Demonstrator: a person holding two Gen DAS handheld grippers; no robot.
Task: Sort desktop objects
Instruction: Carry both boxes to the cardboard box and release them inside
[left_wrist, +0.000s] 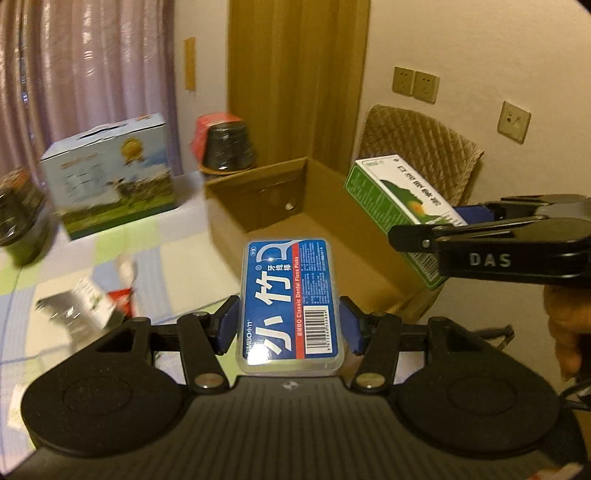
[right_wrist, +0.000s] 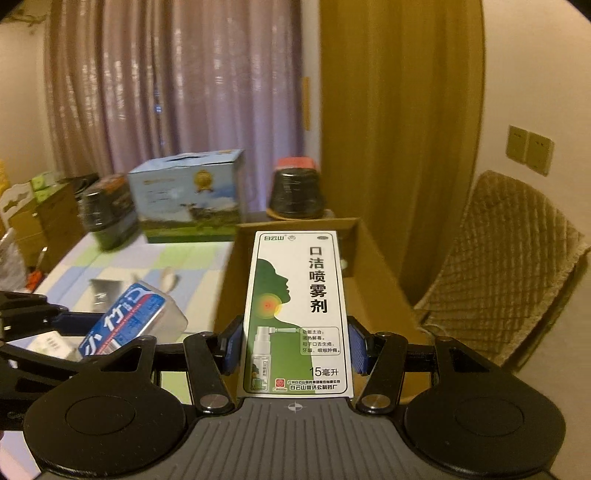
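Note:
My left gripper (left_wrist: 289, 325) is shut on a blue floss-pick box (left_wrist: 290, 295) and holds it in the air near the front edge of an open cardboard box (left_wrist: 325, 218). My right gripper (right_wrist: 295, 347) is shut on a green-and-white mouth-spray carton (right_wrist: 297, 314) and holds it above the same cardboard box (right_wrist: 376, 280). In the left wrist view the carton (left_wrist: 391, 195) and the right gripper (left_wrist: 461, 225) are at the right, over the box. In the right wrist view the floss box (right_wrist: 129, 317) is at the lower left.
A blue milk carton box (left_wrist: 107, 173) and dark wrapped jars (left_wrist: 227, 146) stand at the back of the checked tablecloth (left_wrist: 166, 266). Small packets (left_wrist: 88, 299) lie on the cloth. A quilted chair (right_wrist: 509, 266) stands at the right by the wall.

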